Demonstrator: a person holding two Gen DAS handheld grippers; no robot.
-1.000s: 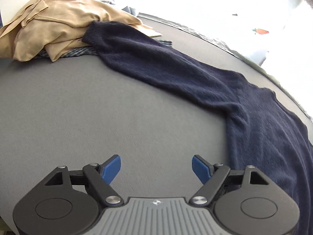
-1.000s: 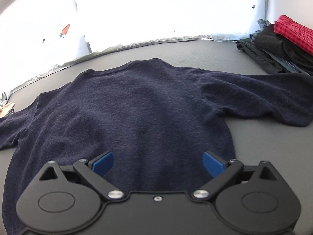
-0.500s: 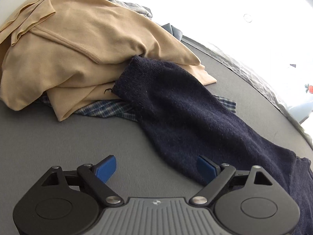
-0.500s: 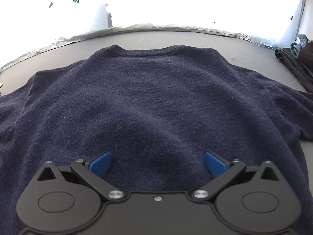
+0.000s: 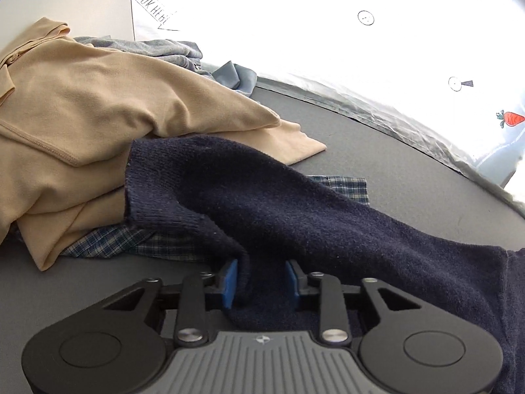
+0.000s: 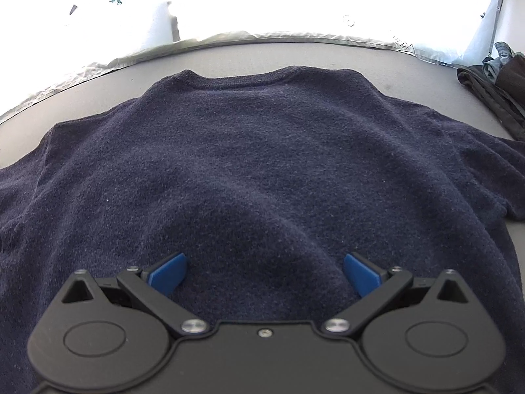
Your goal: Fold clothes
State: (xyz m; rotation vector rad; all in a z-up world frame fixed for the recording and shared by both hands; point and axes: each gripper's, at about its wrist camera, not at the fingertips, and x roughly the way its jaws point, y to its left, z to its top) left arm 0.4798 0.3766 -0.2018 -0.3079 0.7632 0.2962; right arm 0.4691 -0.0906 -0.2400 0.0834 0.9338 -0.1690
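Left gripper (image 5: pixel 259 279) around sleeve (image 5: pixel 262 203) (navy)

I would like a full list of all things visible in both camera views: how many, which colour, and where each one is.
navy sweater: 1, dark blue, spread flat on the table; one sleeve reaches onto the clothes pile
beige shirt: 1, tan, on top of the pile at the left
plaid cloth: 1, blue check, under the beige shirt and the sleeve
grey-blue garments: number unclear, behind the beige shirt
dark clothes: number unclear, black, far right edge
table: 1, grey
carrot print: 1, orange, on the white backdrop
left gripper: 1, black with blue pads, jaws shut on the sleeve
right gripper: 1, same colours, jaws open over the sweater body
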